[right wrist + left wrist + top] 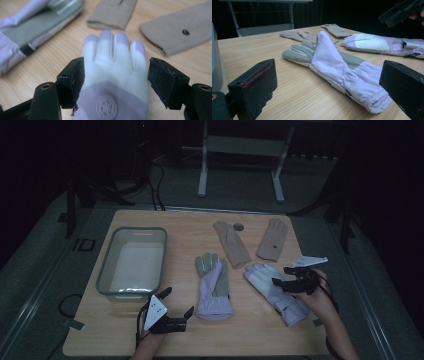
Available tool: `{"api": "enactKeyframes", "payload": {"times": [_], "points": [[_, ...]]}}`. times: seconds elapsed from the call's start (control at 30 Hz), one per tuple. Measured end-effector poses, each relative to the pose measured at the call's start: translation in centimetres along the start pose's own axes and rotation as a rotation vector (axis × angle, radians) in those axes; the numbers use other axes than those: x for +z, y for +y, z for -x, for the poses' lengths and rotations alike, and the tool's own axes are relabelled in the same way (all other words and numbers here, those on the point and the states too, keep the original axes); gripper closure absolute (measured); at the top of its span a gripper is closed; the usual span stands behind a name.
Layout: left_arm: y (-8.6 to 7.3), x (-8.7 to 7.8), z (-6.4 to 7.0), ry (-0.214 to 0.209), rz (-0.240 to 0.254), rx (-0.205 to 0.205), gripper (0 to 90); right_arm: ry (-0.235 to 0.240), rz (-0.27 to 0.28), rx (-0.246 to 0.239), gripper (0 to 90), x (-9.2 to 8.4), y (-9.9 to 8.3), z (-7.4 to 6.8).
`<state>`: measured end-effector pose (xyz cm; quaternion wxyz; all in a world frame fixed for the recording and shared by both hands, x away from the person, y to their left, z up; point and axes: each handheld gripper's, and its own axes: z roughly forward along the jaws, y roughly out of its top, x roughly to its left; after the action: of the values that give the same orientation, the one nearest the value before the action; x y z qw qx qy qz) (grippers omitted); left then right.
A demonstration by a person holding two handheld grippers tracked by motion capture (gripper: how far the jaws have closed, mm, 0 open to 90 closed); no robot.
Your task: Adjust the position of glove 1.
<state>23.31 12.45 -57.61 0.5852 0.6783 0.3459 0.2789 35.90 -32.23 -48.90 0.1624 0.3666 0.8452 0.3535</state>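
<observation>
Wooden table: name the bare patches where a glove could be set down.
Bare wood lies along the near edge of the wooden table, and between the clear plastic bin and the lilac ski glove. The right half is crowded with gloves.

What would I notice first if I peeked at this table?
Four gloves lie on the wooden table: two lilac gloves near the front, two tan gloves behind them. The right hand-held gripper hovers open over one lilac glove, and a clear bin sits at the left.

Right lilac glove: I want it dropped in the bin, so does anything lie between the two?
Yes. The other lilac glove lies flat between the right lilac glove and the bin, low enough to pass over.
</observation>
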Motion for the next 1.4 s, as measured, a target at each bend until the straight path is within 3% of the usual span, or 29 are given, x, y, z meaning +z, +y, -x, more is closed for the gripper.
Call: {"api": "enactKeyframes", "payload": {"times": [0.2,0.4,0.5,0.57,0.63,0.67,0.73,0.93,1.17,1.4], "points": [[0.0,0.0,0.0,0.0,-0.001,0.0,1.9,0.029,-0.076,-0.061,34.3,1.5,-1.9,0.1],[0.0,0.0,0.0,0.0,-0.002,-0.001,1.9,0.086,-0.145,-0.077,44.0,2.7,-3.1,0.6],[0.0,0.0,0.0,-0.001,0.001,0.0,1.9,0.088,-0.152,-0.078,47.2,3.0,-3.3,0.6],[0.0,0.0,0.0,0.0,0.0,0.001,1.9,0.075,-0.147,-0.1,54.9,3.0,-3.5,0.2],[0.0,0.0,0.0,0.0,0.0,0.001,1.9,0.069,-0.137,-0.088,61.9,2.9,-3.7,-0.1],[0.0,0.0,0.0,0.001,0.0,0.001,1.9,0.057,-0.133,-0.08,63.0,2.8,-3.9,-0.3],[0.0,0.0,0.0,0.001,0.001,0.002,1.9,0.034,-0.131,-0.013,68.2,2.7,-3.9,-0.6],[0.0,0.0,0.0,0.003,0.0,-0.004,1.9,-0.057,-0.076,0.079,79.0,1.7,-3.7,-2.0],[0.0,0.0,0.0,0.005,0.001,-0.006,1.9,-0.171,-0.019,0.161,79.8,-0.3,-2.4,-3.9],[0.0,0.0,0.0,0.01,-0.001,-0.004,1.9,-0.3,-0.004,0.242,79.5,-0.8,-0.4,-5.8]]}}
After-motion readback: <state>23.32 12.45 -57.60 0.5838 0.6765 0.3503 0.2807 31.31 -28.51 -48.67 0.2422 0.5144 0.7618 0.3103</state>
